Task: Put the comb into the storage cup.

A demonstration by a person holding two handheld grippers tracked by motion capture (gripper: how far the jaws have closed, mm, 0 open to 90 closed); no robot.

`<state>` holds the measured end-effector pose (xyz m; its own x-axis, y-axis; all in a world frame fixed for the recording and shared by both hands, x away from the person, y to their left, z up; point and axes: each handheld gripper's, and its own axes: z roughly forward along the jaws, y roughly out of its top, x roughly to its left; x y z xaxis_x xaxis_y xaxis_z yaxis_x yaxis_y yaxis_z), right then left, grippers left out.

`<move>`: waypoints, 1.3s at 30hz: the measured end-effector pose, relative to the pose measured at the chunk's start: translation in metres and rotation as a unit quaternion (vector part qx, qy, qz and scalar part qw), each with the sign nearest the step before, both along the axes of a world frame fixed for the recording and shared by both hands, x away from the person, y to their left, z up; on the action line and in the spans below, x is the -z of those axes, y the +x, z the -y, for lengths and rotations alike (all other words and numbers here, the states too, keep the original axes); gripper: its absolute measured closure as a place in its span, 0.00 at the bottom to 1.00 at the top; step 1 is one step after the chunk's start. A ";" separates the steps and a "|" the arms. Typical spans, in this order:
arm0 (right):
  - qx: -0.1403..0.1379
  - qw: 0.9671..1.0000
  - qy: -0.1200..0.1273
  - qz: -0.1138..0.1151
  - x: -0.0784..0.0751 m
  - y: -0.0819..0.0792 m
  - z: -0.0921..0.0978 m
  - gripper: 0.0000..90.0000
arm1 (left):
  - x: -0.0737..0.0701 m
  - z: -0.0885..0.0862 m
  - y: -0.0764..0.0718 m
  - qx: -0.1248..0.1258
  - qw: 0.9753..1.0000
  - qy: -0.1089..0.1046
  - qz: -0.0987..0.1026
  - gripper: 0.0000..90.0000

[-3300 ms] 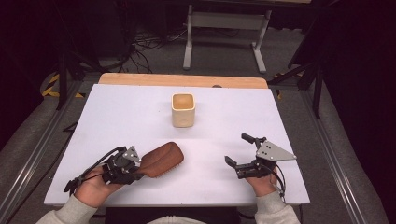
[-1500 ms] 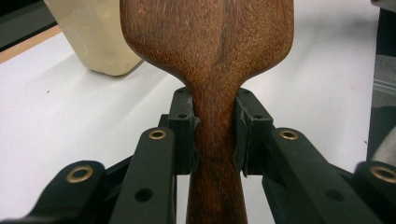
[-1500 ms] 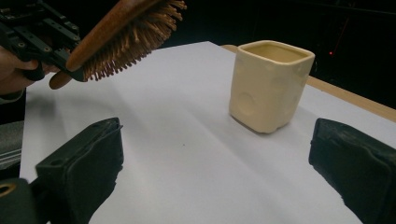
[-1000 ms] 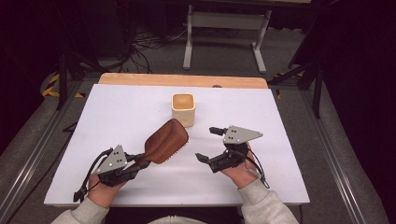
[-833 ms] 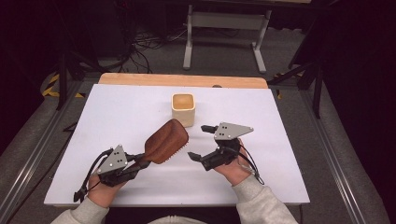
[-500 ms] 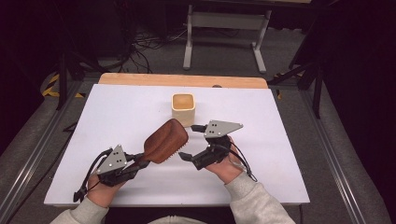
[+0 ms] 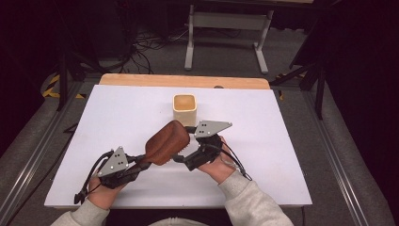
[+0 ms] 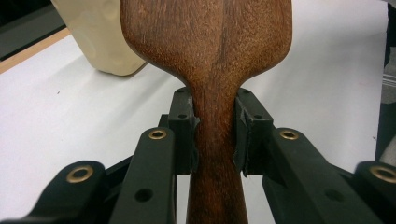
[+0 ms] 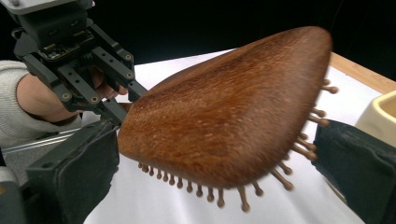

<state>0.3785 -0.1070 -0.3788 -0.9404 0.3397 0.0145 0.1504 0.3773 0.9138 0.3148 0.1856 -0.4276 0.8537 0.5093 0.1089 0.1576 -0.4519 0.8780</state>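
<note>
Holding the hairbrush point(image 7: 165, 142) by its neck, raised above the bench point(image 7: 291, 141), my left gripper point(image 7: 136, 165) has its fingers point(image 8: 183, 123) clamped tight. My right gripper point(image 7: 183, 150) stands wide open astride the head; I should close gently on the wooden sides, clear of the bristles, before releasing left.

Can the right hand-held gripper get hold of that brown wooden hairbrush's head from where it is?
Probably yes. The right hand-held gripper has its jaws open on either side of the brown wooden hairbrush, with nothing between them; the left hand-held gripper grips only the handle.
</note>
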 end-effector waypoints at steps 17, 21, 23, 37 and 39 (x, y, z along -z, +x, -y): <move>0.001 0.999 0.014 -0.035 0.003 0.005 -0.009 0.16 | 0.001 0.001 -0.001 0.000 1.000 0.005 0.002 0.81; 0.001 0.999 0.024 -0.041 0.001 0.005 -0.007 0.24 | 0.001 0.002 -0.001 -0.001 1.000 0.010 0.006 0.81; -0.001 0.999 0.029 -0.046 0.000 0.005 -0.006 0.27 | 0.001 0.002 -0.001 -0.002 1.000 0.012 0.007 0.81; -0.043 0.998 0.009 -0.037 -0.010 -0.001 -0.010 0.52 | 0.003 0.004 0.000 -0.006 1.000 0.028 0.006 0.79; -0.053 0.998 0.005 -0.028 -0.015 -0.004 -0.012 0.55 | 0.003 0.003 0.000 -0.007 1.000 0.027 0.007 0.78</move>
